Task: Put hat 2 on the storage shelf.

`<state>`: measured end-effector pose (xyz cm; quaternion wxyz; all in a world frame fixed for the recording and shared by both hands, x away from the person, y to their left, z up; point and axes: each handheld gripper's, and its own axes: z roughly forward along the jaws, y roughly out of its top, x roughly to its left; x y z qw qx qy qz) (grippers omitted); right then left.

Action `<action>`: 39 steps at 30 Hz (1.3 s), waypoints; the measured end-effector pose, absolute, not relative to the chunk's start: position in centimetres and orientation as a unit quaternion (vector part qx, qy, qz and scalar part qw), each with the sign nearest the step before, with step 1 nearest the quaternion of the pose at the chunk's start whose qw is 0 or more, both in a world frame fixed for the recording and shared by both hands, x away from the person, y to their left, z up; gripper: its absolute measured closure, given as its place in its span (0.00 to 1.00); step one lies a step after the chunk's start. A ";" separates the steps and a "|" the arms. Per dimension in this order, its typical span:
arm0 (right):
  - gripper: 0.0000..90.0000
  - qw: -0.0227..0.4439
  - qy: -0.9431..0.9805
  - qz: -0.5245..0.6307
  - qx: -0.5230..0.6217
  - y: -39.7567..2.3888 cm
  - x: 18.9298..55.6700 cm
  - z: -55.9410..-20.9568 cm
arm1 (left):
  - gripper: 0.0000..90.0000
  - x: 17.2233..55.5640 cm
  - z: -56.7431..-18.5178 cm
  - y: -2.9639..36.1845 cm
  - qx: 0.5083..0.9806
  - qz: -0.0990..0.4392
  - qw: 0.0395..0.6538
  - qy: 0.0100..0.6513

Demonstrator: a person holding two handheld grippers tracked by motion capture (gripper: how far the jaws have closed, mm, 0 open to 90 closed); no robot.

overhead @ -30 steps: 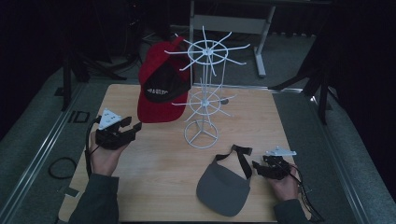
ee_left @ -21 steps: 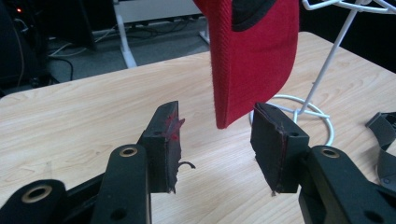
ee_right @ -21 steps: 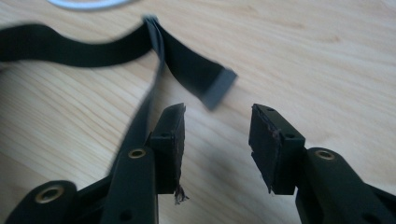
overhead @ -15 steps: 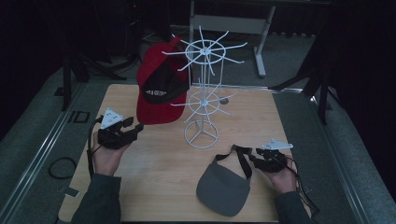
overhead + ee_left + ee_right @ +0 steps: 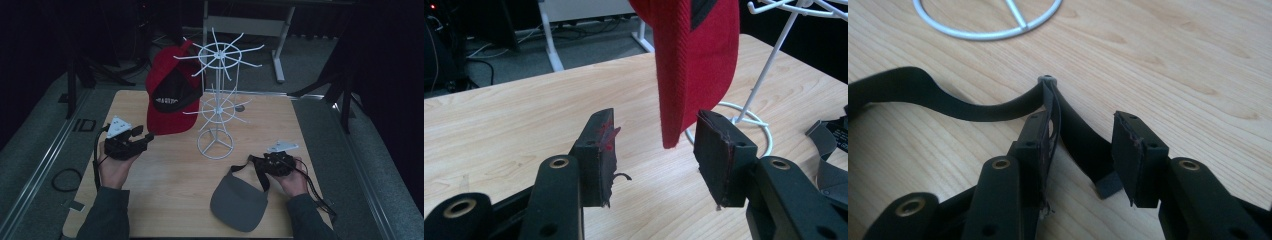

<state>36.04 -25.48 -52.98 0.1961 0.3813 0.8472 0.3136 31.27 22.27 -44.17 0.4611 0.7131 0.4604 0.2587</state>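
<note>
At the white wire rack in the middle of the counter, you work two pairs of tongs over a pair of caps. Your right tongs, on the near right of the rack's ring base, stand about half open around the black strap of the grey visor; the strap passes between the jaws and touches the left one, yet nothing is clamped. The visor itself lies flat on the counter, nearer to you than the rack and to its right. Your left tongs hover wide open and empty to the left of the rack, with the brim of the red cap hanging just beyond the gap; that cap already hangs on the rack's left side.

The step in hand looks like the pickup of the visor by its strap. The next move calls for closing the right jaws squarely on the strap near its buckle, then lifting toward a free prong without snagging the wire arms.

From the high view, dim light makes the strap's course hard to follow, and the right gripper view cuts the visor's brim off entirely. Which prong carries the red cap cannot be made out.
</note>
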 end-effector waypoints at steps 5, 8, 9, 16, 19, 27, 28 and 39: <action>0.66 0.190 0.856 0.302 0.375 -24.7 36.8 -53.2 | 0.57 31.2 -44.3 22.3 0.714 0.258 0.459 0.462; 0.69 0.181 0.863 0.292 0.370 -24.2 37.2 -53.3 | 0.57 31.2 -44.4 22.4 0.713 0.258 0.458 0.463; 0.69 0.179 0.866 0.287 0.368 -24.0 37.4 -53.4 | 0.57 31.2 -44.4 22.5 0.713 0.258 0.458 0.464; 0.76 0.149 0.881 0.262 0.364 -23.2 38.3 -54.1 | 0.57 31.2 -44.5 22.6 0.713 0.255 0.458 0.465; 0.80 0.137 0.888 0.248 0.363 -22.9 38.6 -54.2 | 0.57 31.2 -44.6 22.4 0.716 0.254 0.457 0.463; 0.96 0.157 0.891 0.223 0.362 -22.3 38.8 -53.8 | 0.57 31.0 -44.5 22.4 0.715 0.255 0.456 0.464; 0.96 0.162 0.889 0.225 0.365 -22.3 38.7 -53.7 | 0.57 31.0 -44.5 22.5 0.715 0.255 0.457 0.464; 0.97 0.220 0.860 0.274 0.371 -22.4 38.1 -51.2 | 0.57 31.0 -44.5 22.7 0.711 0.258 0.456 0.469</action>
